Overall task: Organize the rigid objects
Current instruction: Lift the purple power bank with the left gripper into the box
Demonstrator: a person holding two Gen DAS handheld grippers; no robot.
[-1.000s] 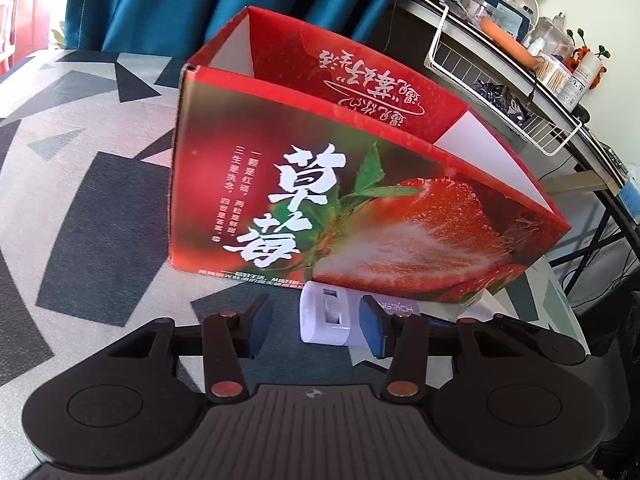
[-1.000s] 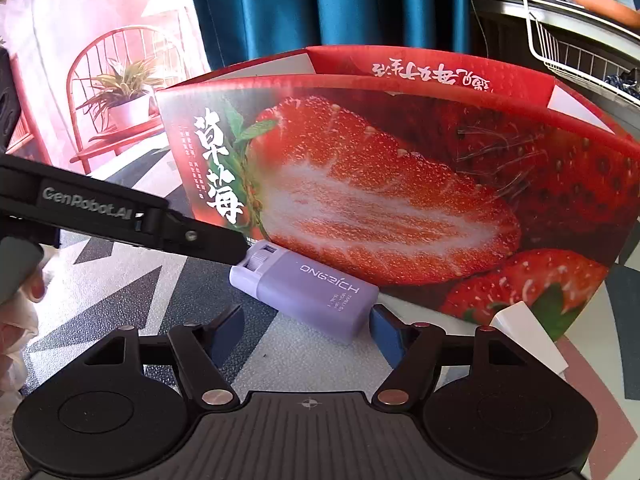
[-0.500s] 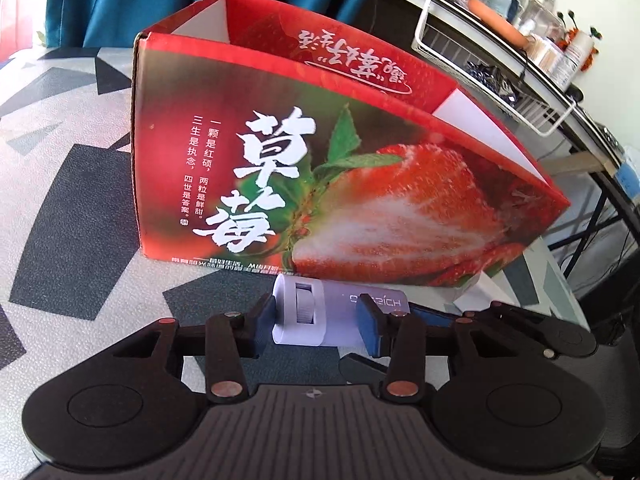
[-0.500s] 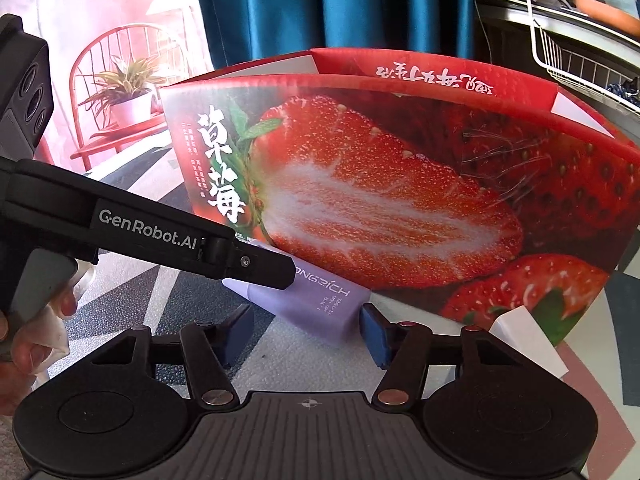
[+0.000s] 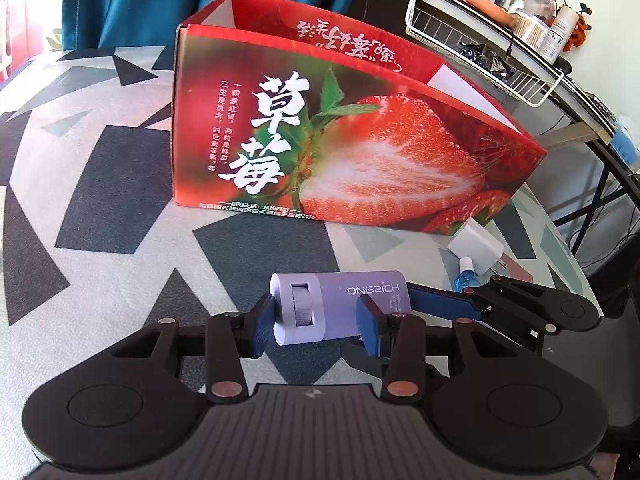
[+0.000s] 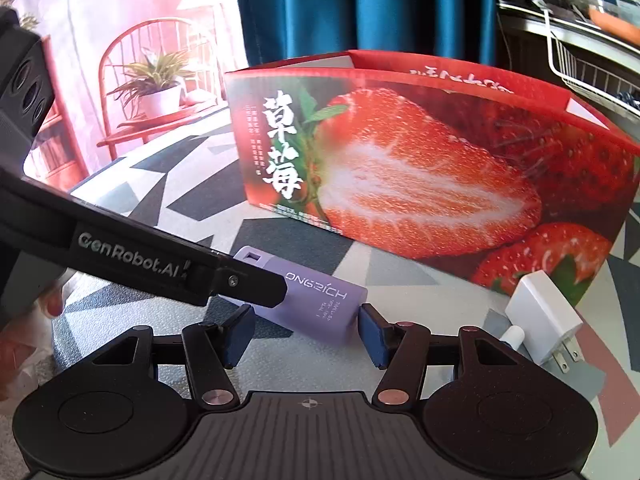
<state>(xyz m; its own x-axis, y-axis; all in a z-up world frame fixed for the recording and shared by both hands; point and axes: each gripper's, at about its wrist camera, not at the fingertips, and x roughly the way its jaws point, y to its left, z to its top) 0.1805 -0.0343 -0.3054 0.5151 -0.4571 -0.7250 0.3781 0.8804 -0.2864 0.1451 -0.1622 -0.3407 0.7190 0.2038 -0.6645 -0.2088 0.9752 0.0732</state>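
A lilac ONGRICH case lies sideways low over the patterned tablecloth, in front of the red strawberry box. My left gripper is shut on its cap end, one pad on each side. In the right wrist view the same case sits slantwise between the pads of my right gripper, and the right pad touches its flat end. One of the right gripper's fingers shows against the case's far end in the left wrist view. The left gripper's finger crosses over the cap and hides it.
The open-topped strawberry box stands just beyond. A white charger plug and a small blue bottle lie by its right corner. A wire basket on a cluttered desk is at far right. A person's hand is at the left edge.
Both grippers and the case have drawn back from the box, which now stands farther off. The right jaws narrowed onto the case. The left pads came onto the cap end.
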